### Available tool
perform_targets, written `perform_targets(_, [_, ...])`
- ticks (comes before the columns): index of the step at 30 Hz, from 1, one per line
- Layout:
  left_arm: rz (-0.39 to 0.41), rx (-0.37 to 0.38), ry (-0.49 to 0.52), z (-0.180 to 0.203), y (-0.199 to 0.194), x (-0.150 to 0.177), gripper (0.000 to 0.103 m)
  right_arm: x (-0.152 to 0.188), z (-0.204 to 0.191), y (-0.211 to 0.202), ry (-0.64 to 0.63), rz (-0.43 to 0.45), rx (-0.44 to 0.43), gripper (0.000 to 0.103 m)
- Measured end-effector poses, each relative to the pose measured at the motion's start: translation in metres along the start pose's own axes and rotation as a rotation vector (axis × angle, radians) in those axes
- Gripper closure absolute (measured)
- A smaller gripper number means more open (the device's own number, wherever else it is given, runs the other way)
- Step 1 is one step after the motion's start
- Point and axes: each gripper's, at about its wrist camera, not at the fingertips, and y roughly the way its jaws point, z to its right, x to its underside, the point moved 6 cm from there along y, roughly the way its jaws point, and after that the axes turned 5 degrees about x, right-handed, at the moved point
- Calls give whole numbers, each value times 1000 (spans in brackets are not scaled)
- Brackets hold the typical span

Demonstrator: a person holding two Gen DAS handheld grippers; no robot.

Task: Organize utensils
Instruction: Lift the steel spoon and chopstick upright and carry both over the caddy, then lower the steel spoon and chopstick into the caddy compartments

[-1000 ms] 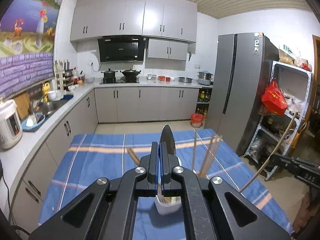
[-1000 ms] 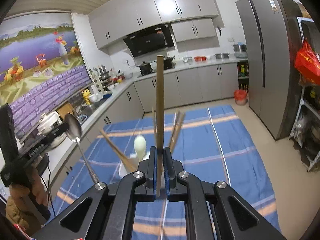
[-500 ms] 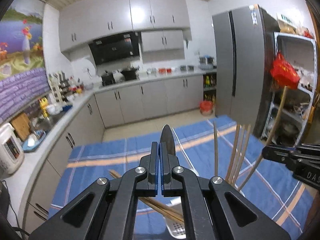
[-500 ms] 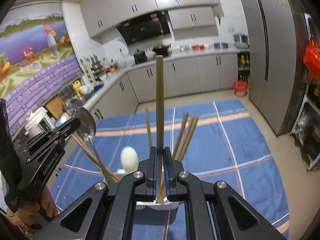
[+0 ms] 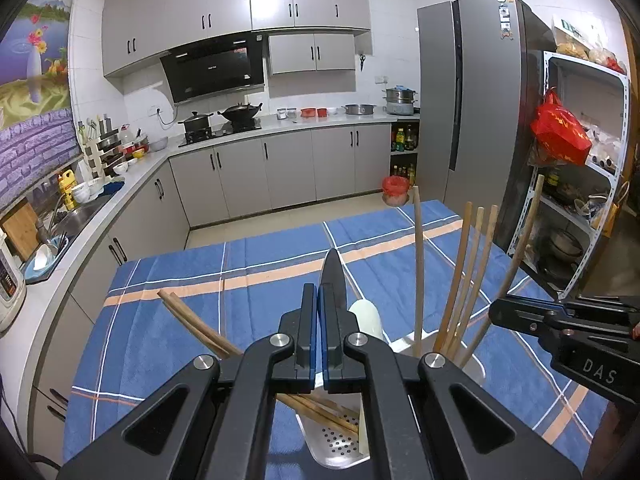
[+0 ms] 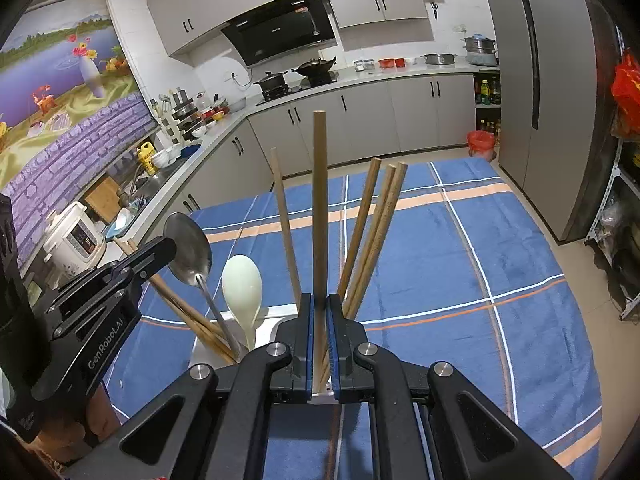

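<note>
— Right gripper (image 6: 319, 344) clamps one chopstick (image 6: 319, 208) upright over the white holder (image 6: 276, 330). Why?
— To drop it in straight, I'd judge. Left gripper (image 5: 319, 332) pinches a metal spoon (image 6: 188, 249), likewise above the holder.

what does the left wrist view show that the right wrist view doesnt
Only the left wrist view: the holder's perforated metal bottom and a red bag hanging on the shelf in full.
Only the right wrist view: the metal spoon's bowl face-on in the left gripper, and a rice cooker.
Both: the white spoon, standing chopsticks, blue cloth, and right gripper shut on one chopstick.
</note>
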Motion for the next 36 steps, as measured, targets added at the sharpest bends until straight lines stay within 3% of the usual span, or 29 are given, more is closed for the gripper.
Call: perform_targets(36, [-56, -37, 0, -3, -12, 16, 102, -2, -6, -6, 22, 24, -26, 96])
